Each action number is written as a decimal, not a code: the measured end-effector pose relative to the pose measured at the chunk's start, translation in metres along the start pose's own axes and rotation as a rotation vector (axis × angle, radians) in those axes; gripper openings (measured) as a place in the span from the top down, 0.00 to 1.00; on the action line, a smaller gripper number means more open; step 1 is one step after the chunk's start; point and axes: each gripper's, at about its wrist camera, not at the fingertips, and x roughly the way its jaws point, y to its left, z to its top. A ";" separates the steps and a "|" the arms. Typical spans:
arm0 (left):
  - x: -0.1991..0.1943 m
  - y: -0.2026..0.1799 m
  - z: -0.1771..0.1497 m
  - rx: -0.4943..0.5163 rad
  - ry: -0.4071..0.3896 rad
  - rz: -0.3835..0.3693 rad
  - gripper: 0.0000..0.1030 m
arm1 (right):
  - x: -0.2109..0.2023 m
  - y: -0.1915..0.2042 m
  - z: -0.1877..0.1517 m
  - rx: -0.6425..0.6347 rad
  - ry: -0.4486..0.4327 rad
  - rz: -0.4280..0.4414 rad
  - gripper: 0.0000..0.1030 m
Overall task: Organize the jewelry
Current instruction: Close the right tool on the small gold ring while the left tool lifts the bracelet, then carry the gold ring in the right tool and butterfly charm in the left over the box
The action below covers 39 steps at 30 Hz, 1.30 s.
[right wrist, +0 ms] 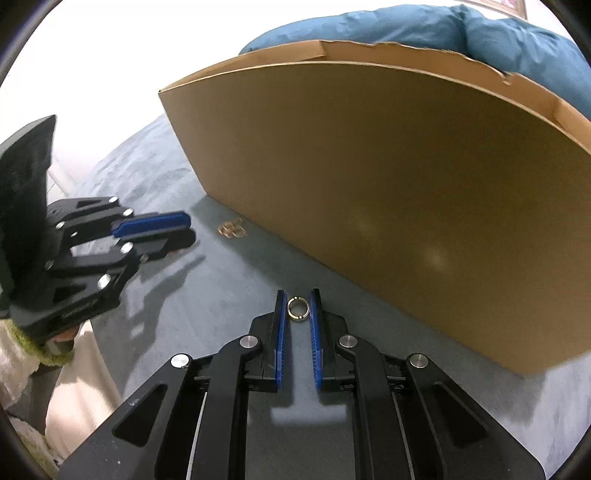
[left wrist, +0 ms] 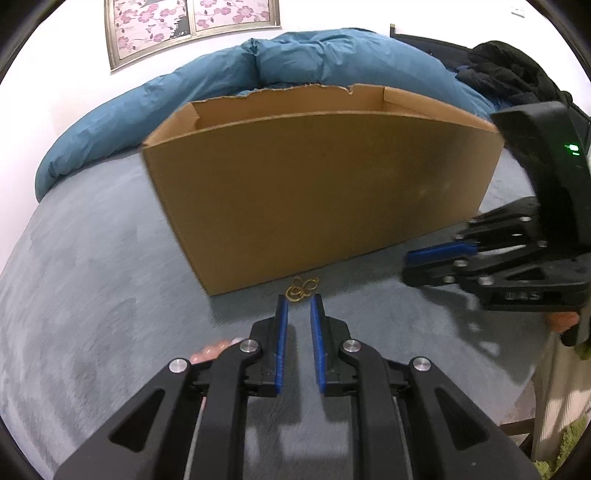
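A tangled gold chain [left wrist: 301, 289] lies on the grey-blue bed cover just in front of my left gripper [left wrist: 298, 301], which is open and empty; the chain also shows in the right wrist view [right wrist: 232, 229]. A gold ring [right wrist: 297, 308] lies flat on the cover between the tips of my right gripper [right wrist: 297, 295], whose jaws stand open around it, not touching. An open cardboard box [left wrist: 317, 192] stands just beyond both pieces [right wrist: 388, 206]. The right gripper appears at the right of the left wrist view [left wrist: 432, 260].
A blue duvet [left wrist: 229, 81] is heaped behind the box. Dark clothes [left wrist: 509, 74] lie at the back right. A framed blossom picture [left wrist: 192, 26] hangs on the wall. The bed's edge drops off at the near right [left wrist: 532, 376].
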 end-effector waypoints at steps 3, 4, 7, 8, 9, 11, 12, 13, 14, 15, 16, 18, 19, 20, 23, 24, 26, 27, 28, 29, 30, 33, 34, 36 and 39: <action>0.009 -0.004 0.003 0.022 0.013 0.014 0.88 | -0.005 -0.007 -0.008 0.025 0.004 -0.002 0.90; 0.013 -0.006 0.004 0.030 0.019 0.020 0.88 | -0.006 -0.010 -0.009 0.030 0.003 -0.001 0.90; 0.020 -0.008 0.006 0.044 0.037 0.021 0.88 | -0.008 -0.011 -0.011 0.038 -0.002 0.004 0.90; 0.022 -0.008 0.007 0.048 0.043 0.024 0.87 | -0.007 -0.011 -0.011 0.040 -0.004 0.006 0.90; 0.024 -0.008 0.006 0.051 0.047 0.029 0.86 | -0.007 -0.012 -0.012 0.041 -0.005 0.007 0.90; 0.027 -0.008 0.007 0.053 0.054 0.033 0.84 | -0.010 -0.016 -0.016 0.040 -0.008 0.009 0.90; 0.027 -0.008 0.007 0.052 0.055 0.033 0.83 | -0.011 -0.016 -0.016 0.041 -0.009 0.011 0.90; 0.027 -0.007 0.007 0.050 0.057 0.034 0.82 | -0.012 -0.018 -0.018 0.042 -0.010 0.014 0.90; 0.027 -0.006 0.007 0.049 0.057 0.035 0.82 | -0.015 -0.021 -0.020 0.045 -0.011 0.018 0.90; 0.026 -0.006 0.007 0.048 0.056 0.033 0.81 | -0.020 -0.023 -0.022 0.046 -0.012 0.021 0.90; 0.025 -0.006 0.007 0.049 0.058 0.030 0.81 | -0.021 -0.028 -0.023 0.050 -0.013 0.025 0.90; 0.024 -0.005 0.005 0.057 0.064 0.021 0.81 | -0.020 -0.033 -0.024 0.053 -0.013 0.030 0.90; 0.024 -0.005 0.004 0.063 0.070 0.016 0.81 | -0.021 -0.035 -0.024 0.054 -0.014 0.032 0.90; 0.025 -0.004 0.004 0.064 0.074 0.012 0.81 | -0.020 -0.036 -0.024 0.056 -0.014 0.033 0.90; 0.028 -0.004 0.008 0.053 0.085 -0.003 0.81 | -0.019 -0.036 -0.021 0.061 -0.016 0.036 0.90; 0.030 -0.003 0.010 0.052 0.087 -0.006 0.82 | -0.020 -0.036 -0.021 0.064 -0.016 0.038 0.90; 0.035 0.000 0.014 0.052 0.092 -0.014 0.82 | -0.017 -0.038 -0.022 0.072 -0.018 0.041 0.90; 0.037 0.001 0.014 0.049 0.095 -0.019 0.82 | -0.018 -0.038 -0.021 0.073 -0.019 0.041 0.90; 0.038 0.002 0.015 0.046 0.097 -0.024 0.83 | -0.020 -0.039 -0.021 0.074 -0.020 0.042 0.90; 0.039 0.004 0.016 0.046 0.097 -0.028 0.83 | -0.021 -0.039 -0.021 0.075 -0.020 0.042 0.90; 0.039 0.005 0.016 0.049 0.097 -0.028 0.84 | -0.021 -0.040 -0.021 0.076 -0.021 0.043 0.90; 0.037 0.005 0.017 0.053 0.095 -0.029 0.87 | -0.024 -0.041 -0.020 0.076 -0.023 0.044 0.90; 0.036 0.004 0.017 0.057 0.094 -0.027 0.87 | -0.024 -0.041 -0.020 0.076 -0.023 0.044 0.90; 0.036 0.003 0.016 0.060 0.092 -0.023 0.87 | -0.025 -0.041 -0.020 0.077 -0.023 0.044 0.90; 0.034 0.002 0.013 0.056 0.092 -0.029 0.87 | -0.027 -0.041 -0.020 0.076 -0.024 0.043 0.90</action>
